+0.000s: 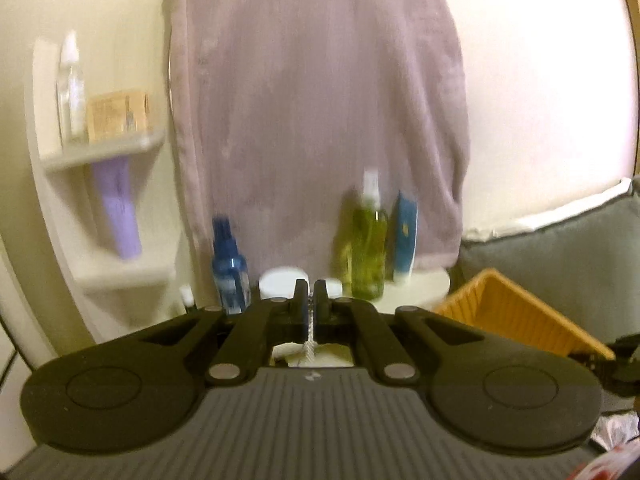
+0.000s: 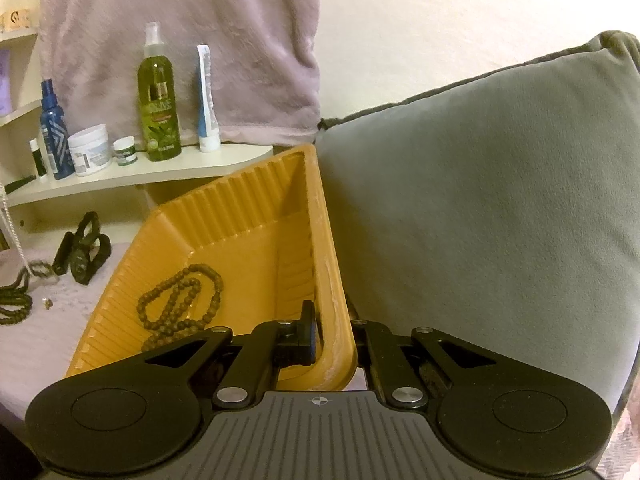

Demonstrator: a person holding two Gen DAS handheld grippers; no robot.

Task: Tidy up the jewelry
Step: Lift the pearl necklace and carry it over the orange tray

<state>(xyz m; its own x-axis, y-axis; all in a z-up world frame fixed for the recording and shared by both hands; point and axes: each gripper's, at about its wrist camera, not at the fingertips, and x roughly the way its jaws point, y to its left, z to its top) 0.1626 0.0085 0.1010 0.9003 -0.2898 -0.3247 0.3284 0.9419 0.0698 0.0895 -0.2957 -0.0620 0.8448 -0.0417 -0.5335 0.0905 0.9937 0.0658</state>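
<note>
Orange ribbed plastic makes up the tray (image 2: 248, 236), which sits tilted with one corner raised against the grey cushion (image 2: 480, 200). Inside it lies a brown bead necklace (image 2: 180, 304), looped on the tray floor. The right claw (image 2: 334, 336) straddles the tray's near rim, one finger inside the wall and the other outside (the outer pad is hidden behind the rim), pressed closed on that rim.

The left claw (image 1: 311, 312) is pinched almost fully together on a thin white bead strand (image 1: 309, 346) that hangs below its tips; this view is motion-blurred.

Left of the tray, on a pale lilac cover (image 2: 60, 320), lie dark bracelets (image 2: 82, 252), a dark bead string (image 2: 14, 300) and a small ring-like piece (image 2: 48, 301). Behind the tray a cream shelf (image 2: 192, 168) carries a green spray bottle (image 2: 158, 96), a blue bottle (image 2: 54, 132), a white jar (image 2: 90, 150), a smaller jar (image 2: 125, 151) and an upright tube (image 2: 207, 100), all in front of a hanging mauve towel (image 2: 180, 32).

Only the right view shows the tray's contents and the loose jewelry; the left view alone shows the wall shelves (image 1: 108, 152) beyond the towel, holding a box (image 1: 118, 114), a clear bottle (image 1: 72, 88) and a lilac tube (image 1: 120, 208).
</note>
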